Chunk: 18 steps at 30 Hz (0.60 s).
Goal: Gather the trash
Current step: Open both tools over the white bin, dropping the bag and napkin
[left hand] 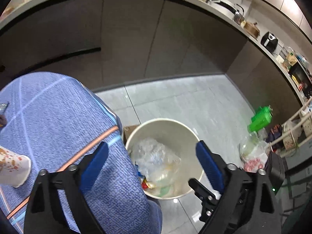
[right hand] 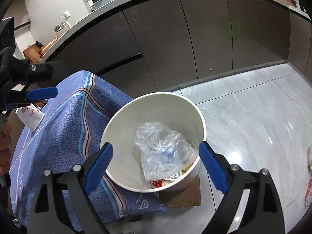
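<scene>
left hand-held gripper (left hand: 152, 154): black frame, ribbed blue pads, silver screws | right hand-held gripper (right hand: 156, 156): the same

Even, dim indoor light; glare spots on the glossy floor (right hand: 253, 117) toward four o'clock. Left view smears slightly; cabinets bow at every edge.

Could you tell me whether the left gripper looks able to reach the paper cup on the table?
Probably yes: the cup lies in the open on the cloth, and the left gripper is open and empty.

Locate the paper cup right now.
The paper cup lies tipped on the blue tablecloth, at the left in both views, left of the white bin.
</scene>
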### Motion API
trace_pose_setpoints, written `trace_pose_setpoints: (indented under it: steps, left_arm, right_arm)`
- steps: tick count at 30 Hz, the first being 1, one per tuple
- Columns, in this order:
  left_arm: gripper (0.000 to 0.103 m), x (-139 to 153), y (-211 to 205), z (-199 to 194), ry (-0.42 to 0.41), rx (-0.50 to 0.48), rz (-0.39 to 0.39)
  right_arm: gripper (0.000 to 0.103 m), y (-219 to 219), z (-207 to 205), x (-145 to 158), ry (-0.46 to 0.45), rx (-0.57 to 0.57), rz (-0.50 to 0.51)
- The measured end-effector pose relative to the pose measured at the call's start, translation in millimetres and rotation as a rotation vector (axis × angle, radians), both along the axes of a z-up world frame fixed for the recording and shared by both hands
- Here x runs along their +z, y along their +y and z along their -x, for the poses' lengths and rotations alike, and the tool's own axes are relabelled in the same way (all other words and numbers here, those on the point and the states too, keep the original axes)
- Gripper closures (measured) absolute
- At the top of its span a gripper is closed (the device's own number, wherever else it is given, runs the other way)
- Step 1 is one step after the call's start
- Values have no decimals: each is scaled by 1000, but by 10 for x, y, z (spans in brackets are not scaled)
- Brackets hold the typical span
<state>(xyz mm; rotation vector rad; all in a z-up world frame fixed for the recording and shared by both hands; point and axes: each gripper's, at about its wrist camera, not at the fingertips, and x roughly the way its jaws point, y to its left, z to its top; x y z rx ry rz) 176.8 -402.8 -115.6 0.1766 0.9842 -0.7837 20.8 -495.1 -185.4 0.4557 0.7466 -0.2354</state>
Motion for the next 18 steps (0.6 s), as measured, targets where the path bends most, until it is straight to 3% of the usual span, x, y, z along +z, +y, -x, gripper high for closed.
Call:
trace_pose_setpoints:
  steps: [7,18]
  left_arm:
    - [9,182,185,101,-37,25,20]
    - [9,569,677,320,-59,91,96]
  right_arm:
    - [4,53,31,170,-26,-2,-1]
    - [4,285,96,622,-104,31,10]
